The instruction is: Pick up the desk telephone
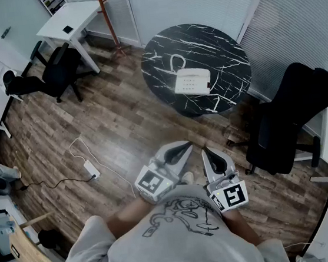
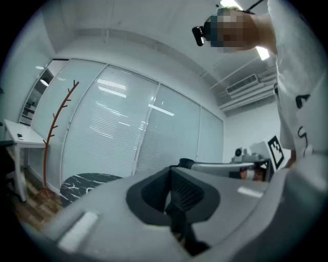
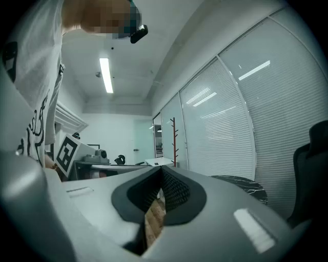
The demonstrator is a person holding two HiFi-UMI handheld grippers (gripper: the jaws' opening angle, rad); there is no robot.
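Note:
A white desk telephone (image 1: pixel 192 82) with a coiled cord lies on the round black marble table (image 1: pixel 225 51) in the head view, far ahead of both grippers. The table's edge shows in the left gripper view (image 2: pixel 77 181) and in the right gripper view (image 3: pixel 246 187). My left gripper (image 1: pixel 181 152) is held level close to my body, jaws shut with nothing between them. My right gripper (image 1: pixel 212 162) sits beside it, also shut and holding nothing. In the left gripper view the left gripper (image 2: pixel 170 176) shows its tips together. In the right gripper view the right gripper (image 3: pixel 160 176) shows the same.
A black office chair (image 1: pixel 287 121) stands right of the table. Another black chair (image 1: pixel 50 73) and a white desk (image 1: pixel 70 20) are at the far left. A white power strip with cables (image 1: pixel 91 169) lies on the wooden floor. A coat stand (image 2: pixel 54 128) rises by the blinds.

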